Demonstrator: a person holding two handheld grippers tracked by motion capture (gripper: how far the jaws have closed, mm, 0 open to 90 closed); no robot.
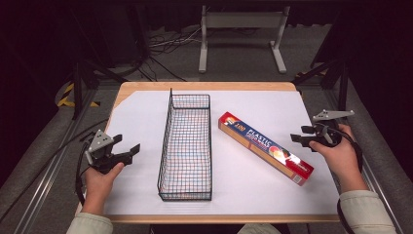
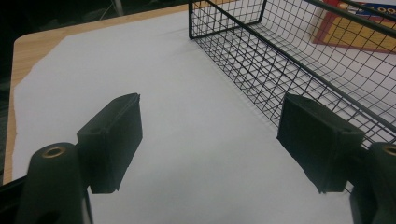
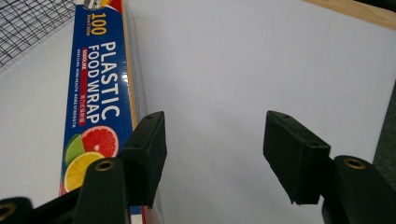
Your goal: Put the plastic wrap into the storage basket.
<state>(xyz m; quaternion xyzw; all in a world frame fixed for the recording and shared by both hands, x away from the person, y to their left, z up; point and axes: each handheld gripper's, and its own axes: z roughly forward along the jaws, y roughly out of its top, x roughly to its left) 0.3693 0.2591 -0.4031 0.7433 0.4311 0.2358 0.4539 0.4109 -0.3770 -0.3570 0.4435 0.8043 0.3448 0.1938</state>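
Plastic food wrap box (image 1: pixel 266 146) is lying flat on the white sheet (image 1: pixel 258 105), right of centre, running diagonally from near the basket's far end down toward the person's right hand. Blue face with citrus print is facing up; red end is sitting nearest the right gripper.

Right gripper (image 1: pixel 299 135) is hovering just beside the box's near end, jaws standing apart with nothing between them. In the right gripper view the box (image 3: pixel 95 102) is lying along the outer side of one jaw; bare white sheet is showing in the gap. Whether that jaw is touching the box, cannot tell.

Wire basket (image 1: pixel 187 146) is standing upright mid-table, long and narrow, just left of the box and apart from it; nothing is showing inside.

Left gripper (image 1: pixel 127 145) is hovering left of the basket, jaws spread wide, holding nothing. In the left gripper view the basket wall (image 2: pixel 261 60) is rising just beyond one jaw
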